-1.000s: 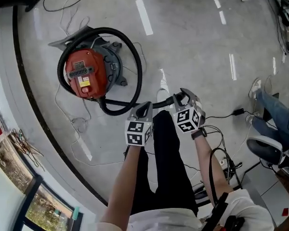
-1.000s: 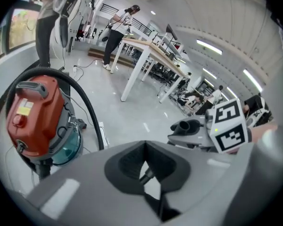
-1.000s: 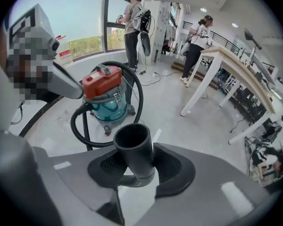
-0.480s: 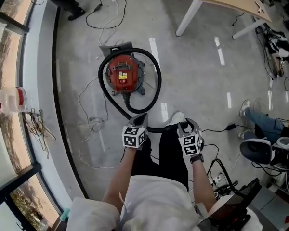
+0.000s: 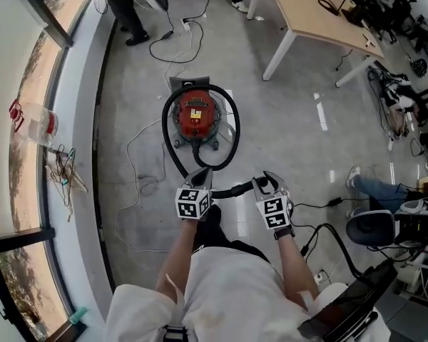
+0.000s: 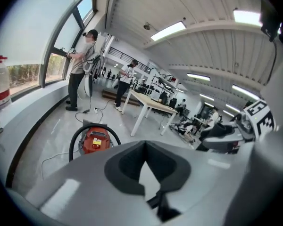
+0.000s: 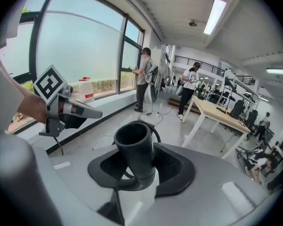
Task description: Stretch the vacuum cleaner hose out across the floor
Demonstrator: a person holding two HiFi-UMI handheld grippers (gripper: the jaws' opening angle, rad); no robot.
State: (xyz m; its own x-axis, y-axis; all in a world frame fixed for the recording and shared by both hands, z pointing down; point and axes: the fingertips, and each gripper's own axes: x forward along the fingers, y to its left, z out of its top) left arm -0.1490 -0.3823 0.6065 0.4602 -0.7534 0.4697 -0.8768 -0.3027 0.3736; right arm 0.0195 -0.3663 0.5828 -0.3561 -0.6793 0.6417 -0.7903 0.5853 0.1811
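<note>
Right gripper view: right gripper [image 7: 140, 173] is clamped on the hose [image 7: 134, 147] end; left gripper [image 6: 148, 171] jaws are together, empty (hose seems to run just beneath). Rest loops round the vacuum [image 5: 197, 116], so I'd back away low and steady, letting the loop unwind without dragging the vacuum.

A large open workroom is shown in daylight. The grey polished floor [image 5: 285, 120] is marked with short white lines [image 5: 319, 111] and crossed by loose cables [image 5: 170, 47]. A curved window wall [image 7: 75, 55] is seen along the left, above a broad pale sill [image 5: 82, 105] edged by a black strip. A plastic bottle [image 5: 34, 123] is set on the sill. A wooden table [image 5: 321, 16] with white legs is placed at the far side, and an office chair [image 5: 374, 228] at the right. The white ribbed ceiling [image 6: 179, 13] is lit by strip lights [image 7: 216, 11]. Two people [image 7: 145, 74] are seen standing near the window.
</note>
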